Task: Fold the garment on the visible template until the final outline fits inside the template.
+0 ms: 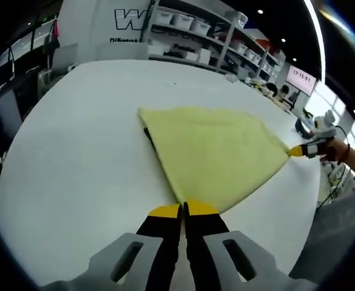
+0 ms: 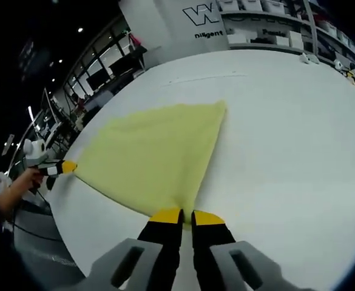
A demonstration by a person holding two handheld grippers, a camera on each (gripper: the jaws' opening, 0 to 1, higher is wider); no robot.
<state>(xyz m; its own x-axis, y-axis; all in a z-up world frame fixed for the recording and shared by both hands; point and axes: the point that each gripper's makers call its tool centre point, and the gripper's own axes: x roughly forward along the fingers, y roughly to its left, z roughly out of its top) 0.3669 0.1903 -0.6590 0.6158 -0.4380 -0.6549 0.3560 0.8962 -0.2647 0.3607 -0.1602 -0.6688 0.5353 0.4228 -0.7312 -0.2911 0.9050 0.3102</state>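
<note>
Evidently pinched at two corners: left hand-held gripper pressed together on the near corner of the yellow garment, right hand-held gripper likewise closed on its own near corner. Spread flat and pulled taut into a rough triangle on the white worktop. Soft, light, limp cloth by the look of it; likely to sag and drag once lifted, so best held at corners and edges, never mid-panel. From the left gripper view: a dark strip showing along the cloth's left edge, possibly the template beneath; cannot tell for certain. Also shelving with bins behind. From the right gripper view: the far cloth point, bare worktop beyond, a row of dark monitors.
</note>
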